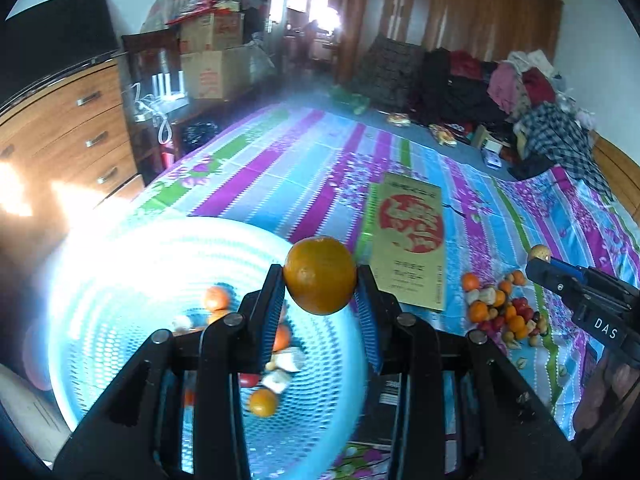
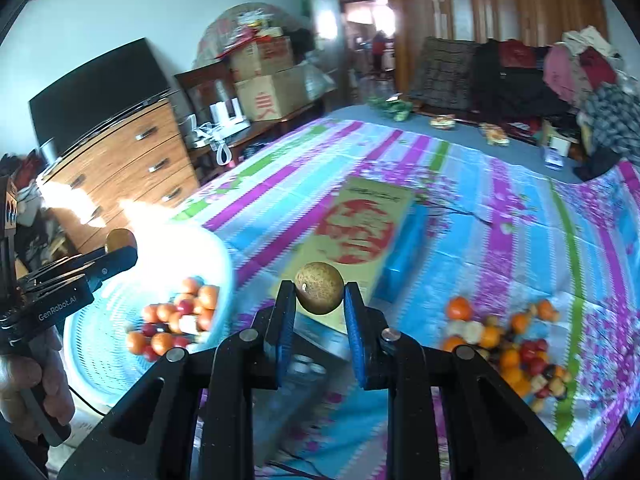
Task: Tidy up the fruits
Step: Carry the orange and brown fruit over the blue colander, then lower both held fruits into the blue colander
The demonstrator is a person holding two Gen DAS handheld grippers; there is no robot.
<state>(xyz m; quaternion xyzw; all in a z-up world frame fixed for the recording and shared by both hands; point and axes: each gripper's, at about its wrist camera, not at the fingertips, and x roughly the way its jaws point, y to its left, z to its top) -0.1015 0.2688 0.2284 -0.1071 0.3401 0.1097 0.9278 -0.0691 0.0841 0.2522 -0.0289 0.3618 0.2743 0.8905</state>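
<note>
The left hand-held gripper [image 1: 320, 280] is clamped on an orange [image 1: 320, 275], which sits between its two blue pads at the very tips. The orange hangs above the far rim of a light blue basket [image 1: 100, 320]. Inside the basket lie several small fruits [image 1: 264, 380], orange, red and pale ones.

The right hand-held gripper [image 2: 320, 292] is clamped on a brown round fruit [image 2: 319, 288], also held at the tips between the blue pads. This fruit hangs above the near end of a flat golden box [image 2: 366, 220] with a red round print. The box lies on a bed [image 2: 500, 240] with a striped cover of purple, blue and green.

To the right of the box, on the cover, lies a heap of fruits [image 2: 508, 344], well apart from both grippers. In the right view the basket is at the left, and the left gripper with its orange hangs above its far rim.

A wooden dresser [image 2: 132, 160] stands beside the bed at the left.
</note>
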